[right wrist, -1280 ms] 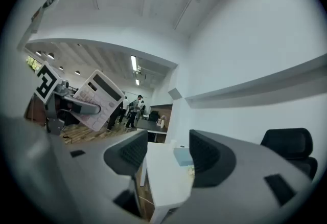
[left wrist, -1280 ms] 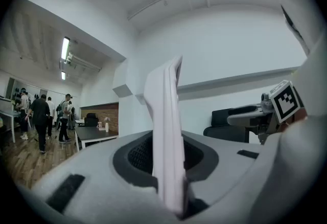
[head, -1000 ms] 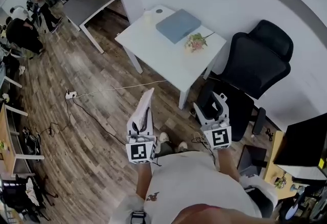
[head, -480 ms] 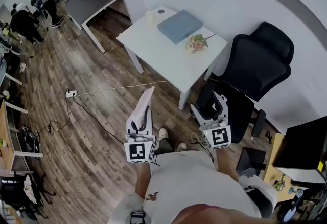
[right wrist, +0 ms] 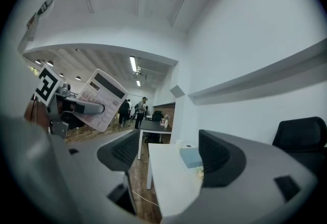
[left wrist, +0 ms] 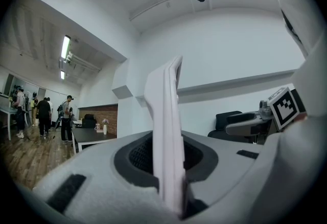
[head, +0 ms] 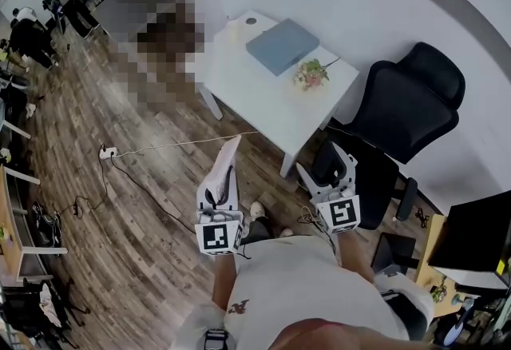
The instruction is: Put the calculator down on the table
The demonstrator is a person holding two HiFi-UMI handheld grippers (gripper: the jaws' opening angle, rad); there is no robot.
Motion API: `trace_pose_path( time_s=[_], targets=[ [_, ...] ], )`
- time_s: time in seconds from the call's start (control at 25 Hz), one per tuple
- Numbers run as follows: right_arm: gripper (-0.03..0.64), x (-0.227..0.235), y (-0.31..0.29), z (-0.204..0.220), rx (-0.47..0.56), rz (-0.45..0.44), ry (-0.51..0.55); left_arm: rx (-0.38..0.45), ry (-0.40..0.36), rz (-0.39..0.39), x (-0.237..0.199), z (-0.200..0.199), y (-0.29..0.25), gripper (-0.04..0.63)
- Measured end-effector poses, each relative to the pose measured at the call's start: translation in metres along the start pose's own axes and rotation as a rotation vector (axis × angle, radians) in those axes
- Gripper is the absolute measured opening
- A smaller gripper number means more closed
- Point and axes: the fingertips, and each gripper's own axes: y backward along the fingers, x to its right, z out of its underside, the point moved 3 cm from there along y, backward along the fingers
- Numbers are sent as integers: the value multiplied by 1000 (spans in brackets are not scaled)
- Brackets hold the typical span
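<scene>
A white calculator (head: 224,167) stands on edge in my left gripper (head: 220,195), which is shut on its lower end. In the left gripper view the calculator (left wrist: 166,126) rises edge-on between the dark pads. My right gripper (head: 328,165) stands open and empty beside it; its jaws have just been opening, with nothing between them. The right gripper view shows the calculator (right wrist: 101,99) to the left, keys facing the camera. The white table (head: 257,97) lies ahead of both grippers, apart from them.
On the table are a blue book (head: 281,45), a small bunch of flowers (head: 310,73) and a white cup (head: 249,19). A black office chair (head: 403,113) stands right of the table. A power strip with its cable (head: 106,152) lies on the wooden floor. People stand far left.
The right gripper's jaws stand wider apart than a second ago. The left gripper still grips the calculator the same way. The view has shifted slightly toward the table.
</scene>
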Motion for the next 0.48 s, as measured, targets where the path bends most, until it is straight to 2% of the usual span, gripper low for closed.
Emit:
trace_pose_path(
  time_s=[0.48],
  targets=[
    [353, -9, -93, 4, -51, 20, 15, -6, 10, 35, -72, 10, -63, 80]
  ],
)
